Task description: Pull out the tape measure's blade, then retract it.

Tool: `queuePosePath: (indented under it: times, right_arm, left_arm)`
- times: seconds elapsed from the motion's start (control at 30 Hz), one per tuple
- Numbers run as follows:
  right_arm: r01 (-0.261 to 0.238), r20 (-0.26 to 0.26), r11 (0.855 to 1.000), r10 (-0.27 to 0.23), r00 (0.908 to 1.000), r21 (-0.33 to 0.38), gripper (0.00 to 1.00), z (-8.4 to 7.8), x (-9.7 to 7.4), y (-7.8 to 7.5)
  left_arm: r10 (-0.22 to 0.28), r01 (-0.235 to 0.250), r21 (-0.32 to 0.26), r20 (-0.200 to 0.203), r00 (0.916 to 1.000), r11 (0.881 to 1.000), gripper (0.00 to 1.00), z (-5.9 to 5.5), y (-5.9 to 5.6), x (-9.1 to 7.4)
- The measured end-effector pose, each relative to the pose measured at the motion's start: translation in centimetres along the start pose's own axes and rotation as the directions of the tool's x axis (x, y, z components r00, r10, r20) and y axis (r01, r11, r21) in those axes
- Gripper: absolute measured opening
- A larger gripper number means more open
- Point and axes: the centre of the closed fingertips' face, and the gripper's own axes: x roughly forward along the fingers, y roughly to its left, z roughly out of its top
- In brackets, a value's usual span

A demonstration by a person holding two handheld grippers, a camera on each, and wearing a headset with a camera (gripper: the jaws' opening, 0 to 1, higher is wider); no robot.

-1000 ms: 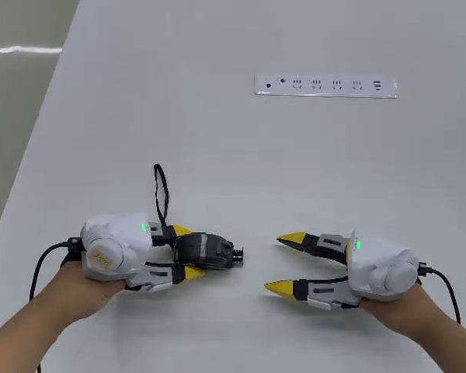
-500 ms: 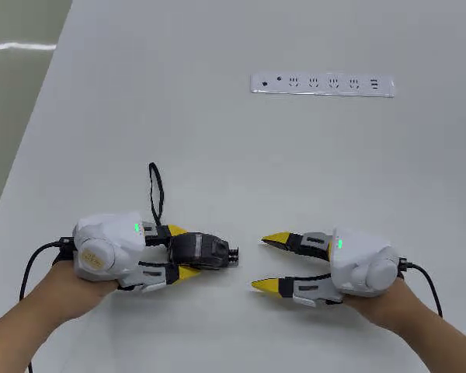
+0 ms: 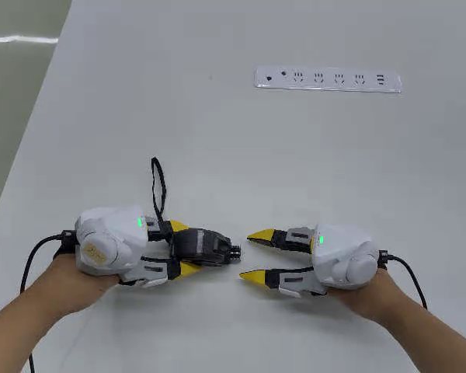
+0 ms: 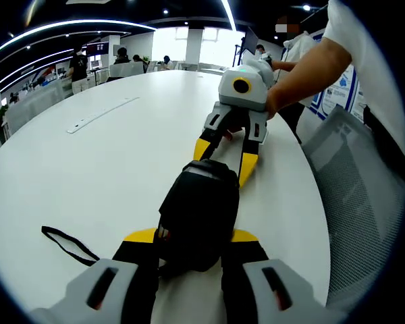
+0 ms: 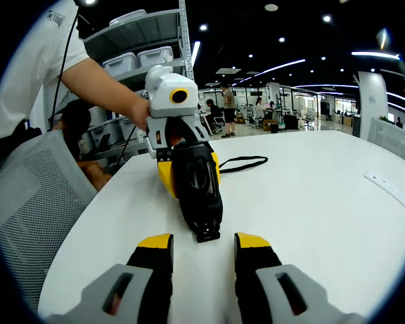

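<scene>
A black tape measure (image 3: pixel 202 246) lies on the white table, held between the yellow-tipped jaws of my left gripper (image 3: pixel 182 249), which is shut on its body (image 4: pixel 199 209). Its black wrist strap (image 3: pixel 158 186) trails away across the table. The blade's end hook (image 5: pixel 207 235) points toward my right gripper (image 3: pixel 258 255), which stands open a few centimetres away, its fingertips (image 5: pixel 155 244) just short of the hook. In the left gripper view the right gripper (image 4: pixel 226 150) faces me, jaws apart.
A white power strip (image 3: pixel 327 80) lies far across the table. The table's left edge (image 3: pixel 31 148) runs diagonally beside a grey-green floor. A mesh chair (image 5: pixel 34 202) and a person's arm sit behind the left gripper.
My right gripper has slid left toward the tape measure, closing most of the gap to its hook. The left gripper and tape measure have stayed put.
</scene>
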Motion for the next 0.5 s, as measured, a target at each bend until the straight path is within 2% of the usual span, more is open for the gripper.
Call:
queuePosePath:
  times: [0.17,0.27,0.5]
  right_arm:
    - [-0.011,-0.009,1.0,0.011,0.9999,-0.012,0.34,-0.4,0.4,-0.2]
    - [-0.015,-0.007,1.0,0.015,0.9999,-0.016,0.3,-0.3,0.5,-0.2]
    - [-0.03,0.008,0.999,0.03,0.9995,-0.011,0.3,-0.2,1.1,-0.2]
  left_arm:
    - [0.0,0.0,0.006,-0.005,1.0,1.0,0.32,0.0,0.0,0.0]
    - [-0.003,0.003,0.009,-0.004,1.0,1.0,0.32,0.0,0.0,0.0]
    - [-0.007,0.007,0.016,-0.008,0.9999,1.0,0.32,-0.1,0.0,0.0]
